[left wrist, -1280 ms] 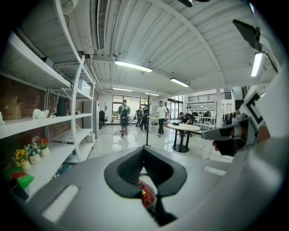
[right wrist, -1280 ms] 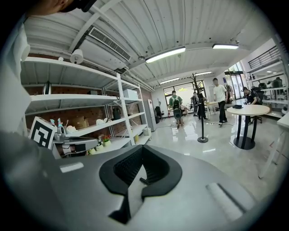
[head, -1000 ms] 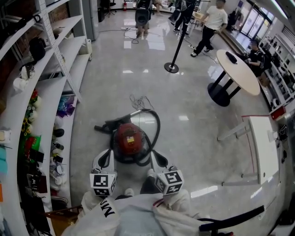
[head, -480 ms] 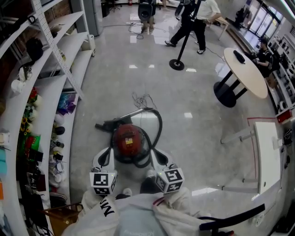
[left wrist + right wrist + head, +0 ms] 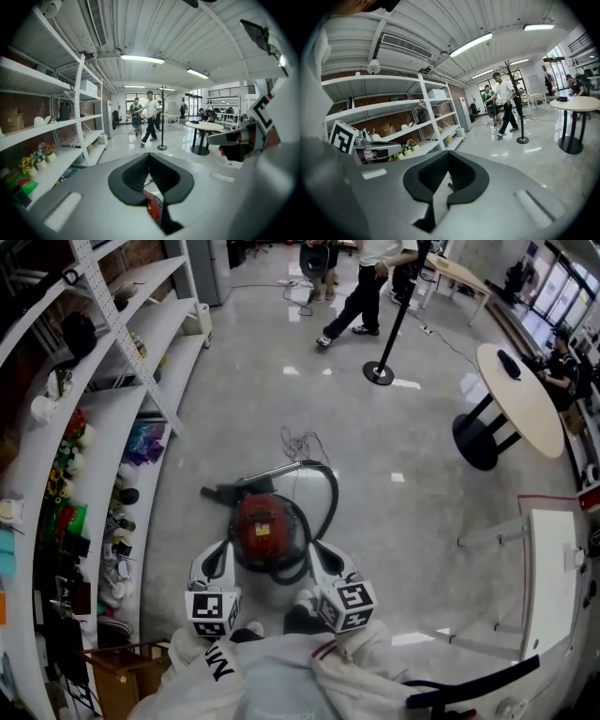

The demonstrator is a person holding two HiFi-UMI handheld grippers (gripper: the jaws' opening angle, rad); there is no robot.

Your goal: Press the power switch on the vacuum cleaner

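Sleeves: white, at 6 o'clock in the head view, nearest the camera.
Left gripper: held low over the floor, just at 8 o'clock of the vacuum cleaner; its own view showed the jaws drawn together at the tips with nothing clamped, and a red sliver of the vacuum cleaner showed through the slit below them.
Right gripper: just at 4 o'clock of the vacuum cleaner; its own view showed the jaws together at the tips, empty, with only floor behind them.
Vacuum cleaner: red canister lying on the floor at 12 o'clock of the person, between the two grippers, touched by neither.
Power switch: could not be picked out on the red shell.
Hose: black, looped round the canister's 3 o'clock side.
Cord: loose tangle on the floor at 12 o'clock of the canister.
Shelves: white racking with small goods along 9 to 11 o'clock.
Post: black stand on a round base at 1 o'clock, well beyond the cord.
Round table: pale top, at 2 o'clock.
Walker: person striding past, far off at 12 o'clock.
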